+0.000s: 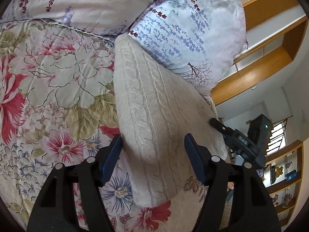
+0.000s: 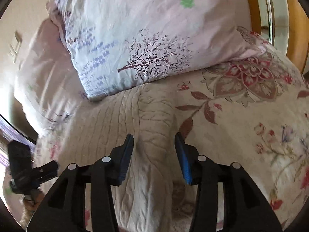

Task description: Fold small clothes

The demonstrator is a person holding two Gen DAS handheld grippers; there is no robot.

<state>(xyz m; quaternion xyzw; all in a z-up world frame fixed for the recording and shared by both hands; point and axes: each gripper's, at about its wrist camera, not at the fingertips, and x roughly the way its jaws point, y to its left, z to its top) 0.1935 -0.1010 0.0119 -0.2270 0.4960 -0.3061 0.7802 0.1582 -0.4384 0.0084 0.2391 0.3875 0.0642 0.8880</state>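
Observation:
A cream cable-knit sweater (image 1: 146, 104) lies as a long folded strip on the floral quilt (image 1: 50, 81), its far end against a pillow. My left gripper (image 1: 153, 150) hovers open over the strip's near half, and its blue pads straddle the knit without pressing it. At the strip's right edge the right gripper's dark finger (image 1: 218, 124) reaches the cloth. In the right wrist view the same sweater (image 2: 152, 119) runs away between the fingers of my right gripper (image 2: 154, 148), which stands open with its pads clear of the knit. The left gripper's body (image 2: 29, 172) shows at the far left.
A lavender-print pillow (image 1: 185, 38) and a second one (image 1: 87, 2) lie at the head of the bed; the first pillow (image 2: 144, 38) borders the sweater's end. Wooden shelving (image 1: 270, 67) and a shelf with ornaments (image 1: 283, 176) stand to the right, beyond the bed edge.

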